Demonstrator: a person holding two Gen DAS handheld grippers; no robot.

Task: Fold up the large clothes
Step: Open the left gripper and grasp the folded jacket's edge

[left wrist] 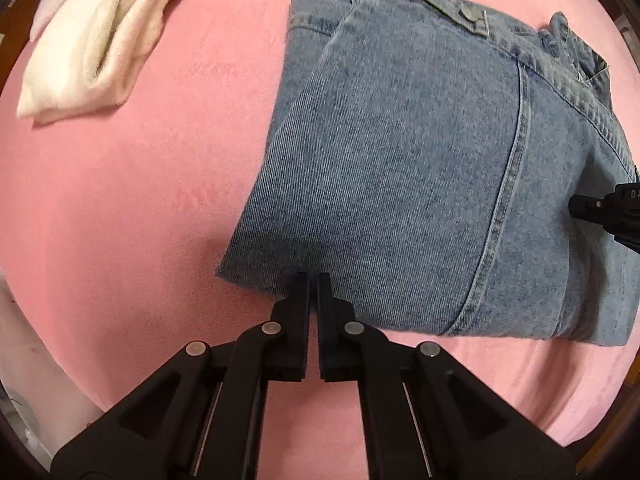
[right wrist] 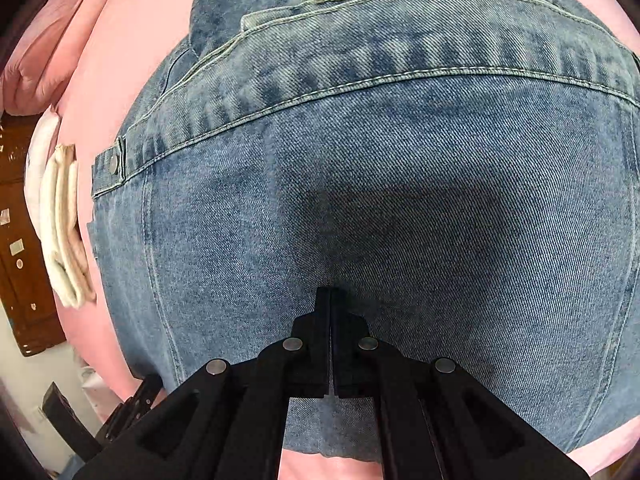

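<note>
— Both grippers are pressed together with nothing between the fingers. Our left gripper (left wrist: 313,280) points down at the near edge of the folded denim garment (left wrist: 420,184), tips at or on the cloth, pinching none of it that we can see. Our right gripper (right wrist: 330,294) has its closed tips over the middle of the denim panel; whether they press on it we cannot tell.

— And where does the garment lie?

— Folded on the pink cover (left wrist: 140,220), well apart from the white folded cloth (left wrist: 92,48) at the far corner.

— How do we expect it to handle?

— Heavy for cloth, we judge, and fairly stiff: thick twill, stacked layers, bulky seams. It should hold a crease, not slide. We would take it at the folded edges or corners, gripping all layers, clear of the metal button (left wrist: 467,12).
</note>
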